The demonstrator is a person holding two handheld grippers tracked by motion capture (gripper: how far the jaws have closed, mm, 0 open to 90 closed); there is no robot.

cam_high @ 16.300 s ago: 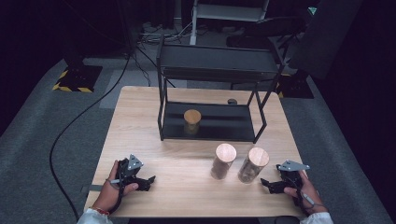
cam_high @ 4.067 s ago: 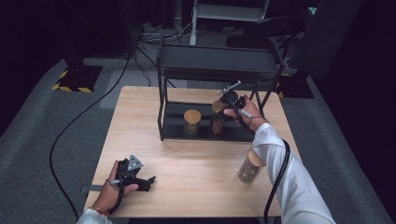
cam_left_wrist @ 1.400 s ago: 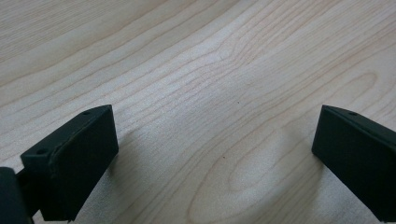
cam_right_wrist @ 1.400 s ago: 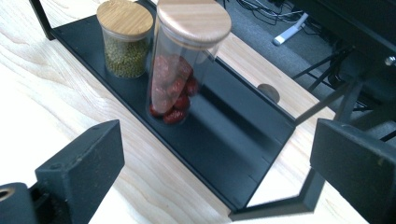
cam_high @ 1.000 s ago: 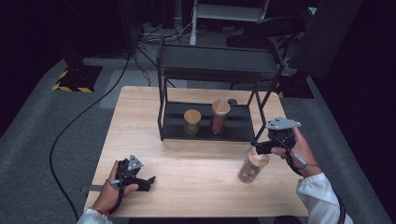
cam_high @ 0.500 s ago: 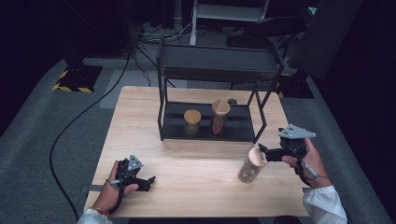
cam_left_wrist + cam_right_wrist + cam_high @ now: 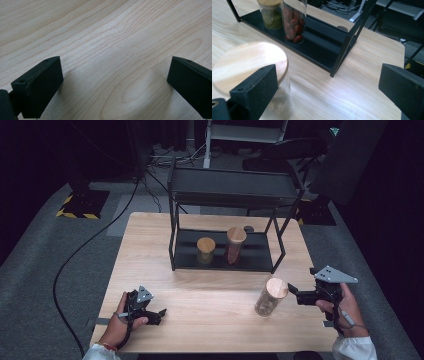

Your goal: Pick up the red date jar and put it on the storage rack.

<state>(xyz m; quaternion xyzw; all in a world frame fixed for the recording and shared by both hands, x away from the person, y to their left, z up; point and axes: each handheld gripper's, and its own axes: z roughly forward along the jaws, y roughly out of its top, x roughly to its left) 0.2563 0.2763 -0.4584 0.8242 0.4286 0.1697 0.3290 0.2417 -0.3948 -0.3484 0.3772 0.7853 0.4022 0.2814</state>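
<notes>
The tall clear glass jar with a round wooden lid stands alone on the front right of the light wooden table, and the right hand-held gripper now sits just beside its lid, jaws spread wide and holding nothing. A second ago that gripper was higher and farther back, near the rack's right leg; half a second ago it had dropped toward the jar; now it is level with the lid and almost touching it. The jar itself has not moved. A twin jar that stood next to it earlier now rests on the lower shelf of the black metal two-tier rack, beside a shorter wooden-lidded jar, so this looks like the approach for the last jar's trip to the shelf, with the grasp not yet made.

The right gripper view brings detail the high view lacks: the taller shelved jar holds red fruit, the short one green grains, and the near jar's lid lies to the left of the gap, behind the left jaw and not between the two. The left gripper view shows bare wood grain between widely parted jaws. From above, the left hand-held gripper rests idle at the table's front left, well apart from the jars.
</notes>
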